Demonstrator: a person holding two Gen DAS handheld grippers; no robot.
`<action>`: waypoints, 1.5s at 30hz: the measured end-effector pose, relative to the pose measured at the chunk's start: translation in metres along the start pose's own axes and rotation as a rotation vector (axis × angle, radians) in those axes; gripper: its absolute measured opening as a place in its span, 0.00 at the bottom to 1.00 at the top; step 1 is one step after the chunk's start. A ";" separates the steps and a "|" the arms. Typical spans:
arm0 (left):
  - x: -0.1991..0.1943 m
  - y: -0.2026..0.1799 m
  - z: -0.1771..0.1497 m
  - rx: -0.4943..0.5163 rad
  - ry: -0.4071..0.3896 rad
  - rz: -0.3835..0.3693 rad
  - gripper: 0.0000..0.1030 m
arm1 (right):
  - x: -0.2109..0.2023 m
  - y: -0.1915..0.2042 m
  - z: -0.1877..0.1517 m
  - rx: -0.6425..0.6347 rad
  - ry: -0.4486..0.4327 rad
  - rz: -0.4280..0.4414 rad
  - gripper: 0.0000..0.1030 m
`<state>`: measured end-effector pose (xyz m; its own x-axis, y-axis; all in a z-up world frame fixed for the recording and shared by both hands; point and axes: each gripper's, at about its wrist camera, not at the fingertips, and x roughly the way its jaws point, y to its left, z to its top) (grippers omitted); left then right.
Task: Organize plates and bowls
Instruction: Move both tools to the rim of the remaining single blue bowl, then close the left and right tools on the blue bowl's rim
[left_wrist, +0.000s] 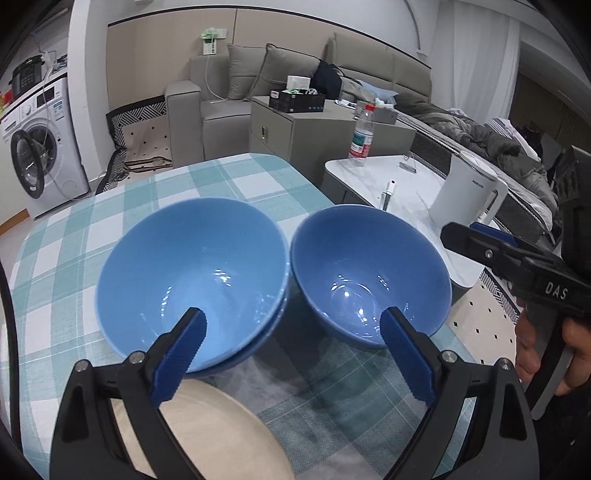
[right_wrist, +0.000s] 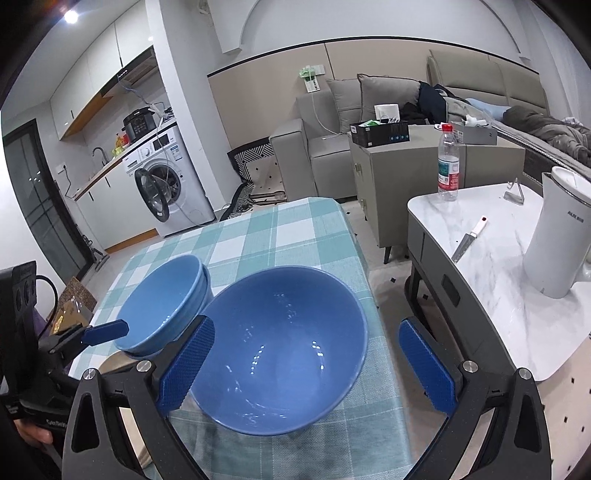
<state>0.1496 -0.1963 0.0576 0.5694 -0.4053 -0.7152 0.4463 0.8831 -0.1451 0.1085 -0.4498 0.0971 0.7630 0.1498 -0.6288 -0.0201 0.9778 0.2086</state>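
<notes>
Two stacked blue bowls (left_wrist: 192, 273) sit on the checked tablecloth (left_wrist: 110, 214), touching a single blue bowl (left_wrist: 369, 273) on their right. A cream plate (left_wrist: 207, 432) lies at the near edge, under my left gripper (left_wrist: 295, 350). That gripper is open and holds nothing, one fingertip over each bowl. In the right wrist view the single bowl (right_wrist: 280, 350) fills the space in front of my open right gripper (right_wrist: 306, 332), whose left finger overlaps its rim. The stacked bowls (right_wrist: 166, 302) are to its left. The right gripper (left_wrist: 480, 243) hovers beside the single bowl.
A white marble side table (right_wrist: 498, 295) stands right of the dining table, carrying a white kettle (right_wrist: 557, 240), a water bottle (right_wrist: 448, 166) and a knife (right_wrist: 469, 236). A grey cabinet (right_wrist: 406, 184), a sofa and a washing machine (right_wrist: 162, 184) lie beyond. The tablecloth's right edge is close to the single bowl.
</notes>
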 end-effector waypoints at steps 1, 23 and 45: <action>0.000 -0.003 0.000 0.006 -0.003 -0.006 0.91 | 0.000 -0.003 0.000 0.005 0.000 -0.005 0.99; 0.014 -0.028 0.001 0.011 0.050 -0.097 0.56 | 0.026 -0.016 -0.008 0.010 0.081 -0.025 0.76; 0.038 -0.025 0.001 -0.007 0.082 -0.060 0.38 | 0.061 -0.019 -0.022 -0.004 0.159 -0.033 0.37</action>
<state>0.1609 -0.2337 0.0347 0.4831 -0.4366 -0.7590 0.4725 0.8598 -0.1939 0.1413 -0.4557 0.0379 0.6515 0.1389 -0.7458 0.0001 0.9831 0.1831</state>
